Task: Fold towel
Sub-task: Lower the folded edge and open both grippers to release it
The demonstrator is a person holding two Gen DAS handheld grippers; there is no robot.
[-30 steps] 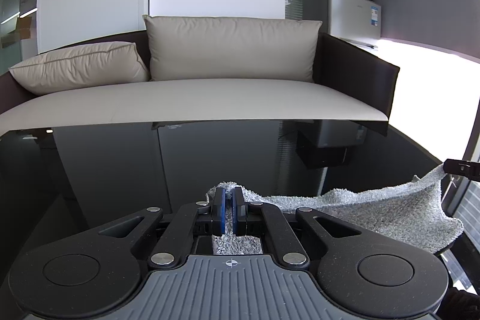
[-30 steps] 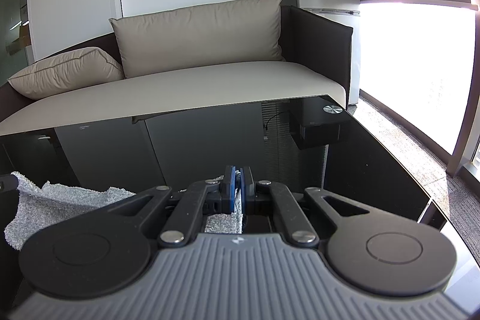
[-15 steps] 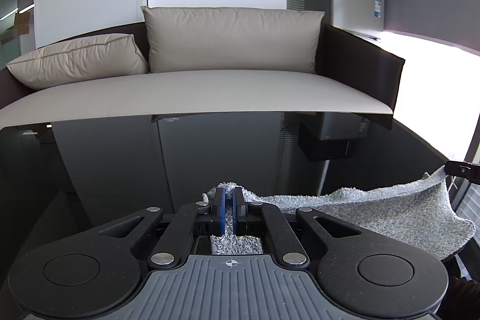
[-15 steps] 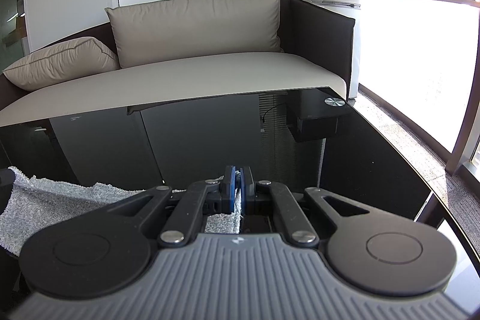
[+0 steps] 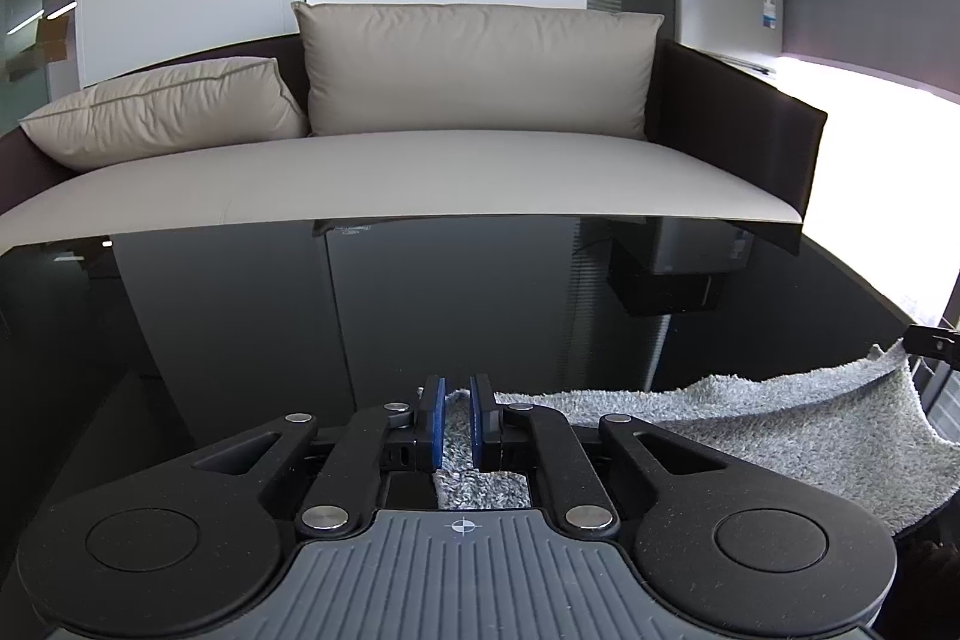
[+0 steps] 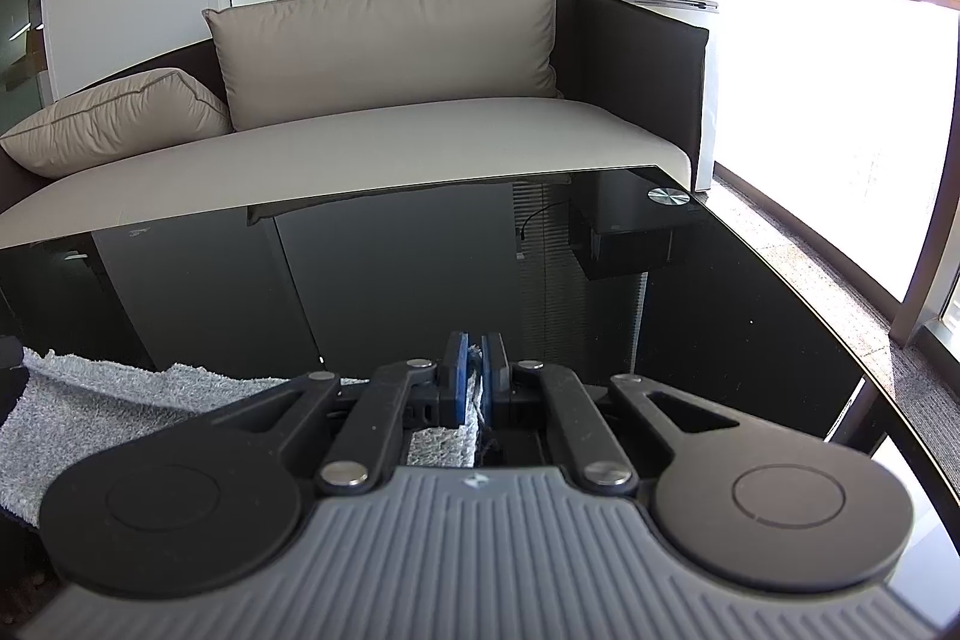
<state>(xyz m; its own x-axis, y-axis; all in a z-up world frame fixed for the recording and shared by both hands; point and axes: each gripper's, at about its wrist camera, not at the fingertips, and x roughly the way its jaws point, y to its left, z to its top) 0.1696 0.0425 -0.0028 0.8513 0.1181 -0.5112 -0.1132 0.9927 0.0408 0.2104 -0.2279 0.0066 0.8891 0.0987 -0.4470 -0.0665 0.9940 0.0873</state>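
1 towel point(image 5: 750, 430), 2 cushions point(image 5: 474, 70), 1 fridge point(image 5: 729, 4).

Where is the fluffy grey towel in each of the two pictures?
Left wrist view: the towel stretches from between the left gripper in the bottom middle out to the right edge.
Right wrist view: the towel lies at the lower left and runs into the right gripper.
Shared landmark: the big beige back cushion on the sofa behind the black table.

Each claw: left claw point(image 5: 457, 421), right claw point(image 6: 478, 382). Black linkage arms, silver pivot screws, blue finger pads point(image 5: 436, 424), ribbed grey housing.
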